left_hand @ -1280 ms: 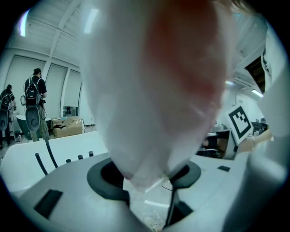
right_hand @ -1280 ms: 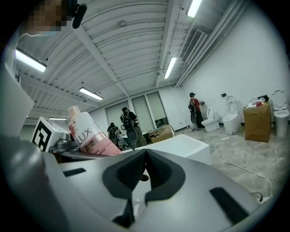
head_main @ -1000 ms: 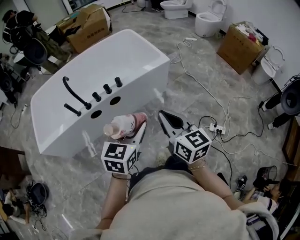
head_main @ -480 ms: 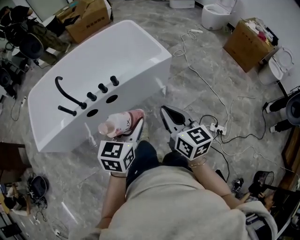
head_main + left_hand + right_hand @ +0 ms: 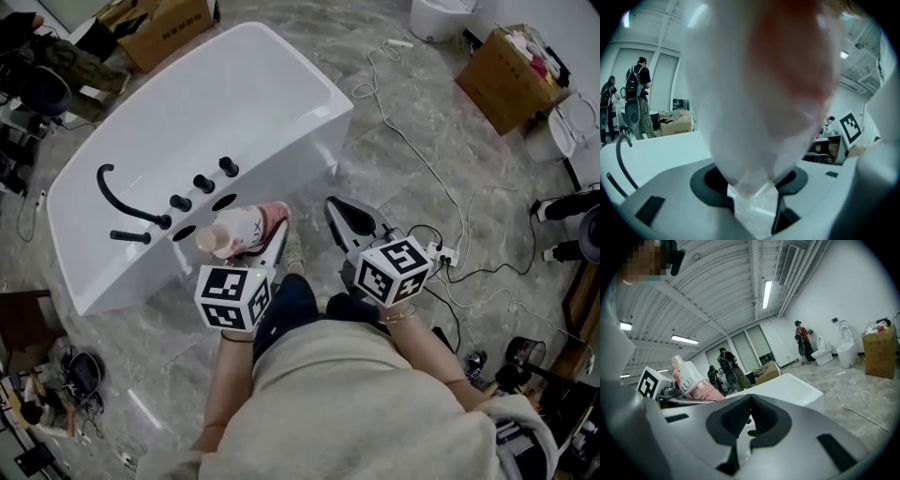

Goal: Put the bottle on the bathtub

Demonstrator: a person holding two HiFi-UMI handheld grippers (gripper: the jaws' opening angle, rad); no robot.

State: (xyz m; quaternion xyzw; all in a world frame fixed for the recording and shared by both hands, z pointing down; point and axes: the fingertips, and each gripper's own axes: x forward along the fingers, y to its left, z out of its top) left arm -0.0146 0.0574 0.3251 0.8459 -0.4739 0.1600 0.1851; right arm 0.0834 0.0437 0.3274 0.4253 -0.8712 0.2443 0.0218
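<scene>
Our left claw (image 5: 269, 239) clamps the pink-and-white plastic bottle (image 5: 246, 232), right claw (image 5: 339, 212) closed empty; set crooked, it may topple off the white bathtub (image 5: 281, 84).

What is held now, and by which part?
The left gripper holds the bottle by its pink lower body; the right gripper, jaws together, holds nothing.

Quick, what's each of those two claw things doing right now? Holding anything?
Left gripper: closed on the pink bottle.
Right gripper: jaws together, holding nothing.
</scene>
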